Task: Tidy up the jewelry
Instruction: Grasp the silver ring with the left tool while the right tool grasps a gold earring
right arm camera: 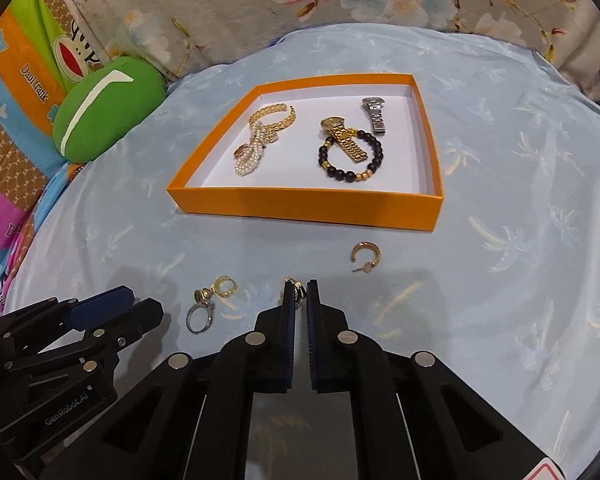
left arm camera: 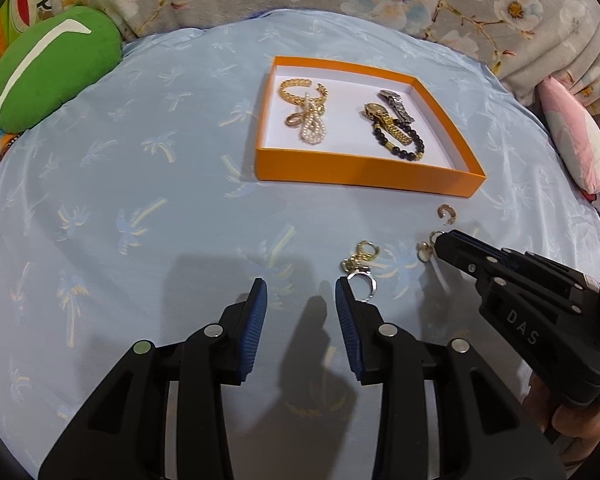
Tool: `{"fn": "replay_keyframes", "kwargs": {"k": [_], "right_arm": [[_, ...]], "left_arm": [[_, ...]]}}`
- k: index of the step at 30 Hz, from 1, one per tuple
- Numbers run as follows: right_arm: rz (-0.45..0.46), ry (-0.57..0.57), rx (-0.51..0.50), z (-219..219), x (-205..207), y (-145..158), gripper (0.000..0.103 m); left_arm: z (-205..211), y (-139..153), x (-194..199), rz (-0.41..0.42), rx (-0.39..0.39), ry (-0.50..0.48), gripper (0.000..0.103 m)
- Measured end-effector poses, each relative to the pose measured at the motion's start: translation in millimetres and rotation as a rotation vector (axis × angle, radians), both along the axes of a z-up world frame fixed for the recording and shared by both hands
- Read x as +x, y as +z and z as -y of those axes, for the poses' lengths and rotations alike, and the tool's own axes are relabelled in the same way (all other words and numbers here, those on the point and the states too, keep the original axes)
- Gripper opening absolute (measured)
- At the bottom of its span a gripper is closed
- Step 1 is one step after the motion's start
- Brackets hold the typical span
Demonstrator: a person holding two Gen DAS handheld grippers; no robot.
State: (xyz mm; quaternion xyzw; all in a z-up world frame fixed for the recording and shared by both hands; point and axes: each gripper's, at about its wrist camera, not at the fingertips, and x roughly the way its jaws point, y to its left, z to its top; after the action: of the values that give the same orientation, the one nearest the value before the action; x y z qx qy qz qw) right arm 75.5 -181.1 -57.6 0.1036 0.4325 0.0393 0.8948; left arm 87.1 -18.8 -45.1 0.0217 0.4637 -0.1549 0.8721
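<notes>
Below the orange box (right arm camera: 300, 204), right gripper (right arm camera: 301, 285) pinches a gold earring (right arm camera: 296, 286) — left gripper (left arm camera: 301, 292) gapes, empty.

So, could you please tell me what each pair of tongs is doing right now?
Left tongs: open, holding nothing.
Right tongs: closed on a small gold earring lying on the pale blue cloth.
</notes>
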Motion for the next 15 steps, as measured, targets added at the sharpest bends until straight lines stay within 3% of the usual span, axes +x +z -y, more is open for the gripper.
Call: {"fn": "replay_keyframes", "kwargs": {"k": [6,12,15], "right_arm": [[-0.001,-0.031,0.015,14,-11,1,0.005],[0.005,-0.036,0.027,19,-15,2,0.005],[0.003,-0.038,0.033,21,-16,1,0.005]], "left_arm": [[22,-10,3,-0.017,-0.002,-0.028,0.042],[39,-12,2,0.026,0.045,-0.035,0.041],[44,-13,-1,0.047,0.075,-0.042,0.031]]}}
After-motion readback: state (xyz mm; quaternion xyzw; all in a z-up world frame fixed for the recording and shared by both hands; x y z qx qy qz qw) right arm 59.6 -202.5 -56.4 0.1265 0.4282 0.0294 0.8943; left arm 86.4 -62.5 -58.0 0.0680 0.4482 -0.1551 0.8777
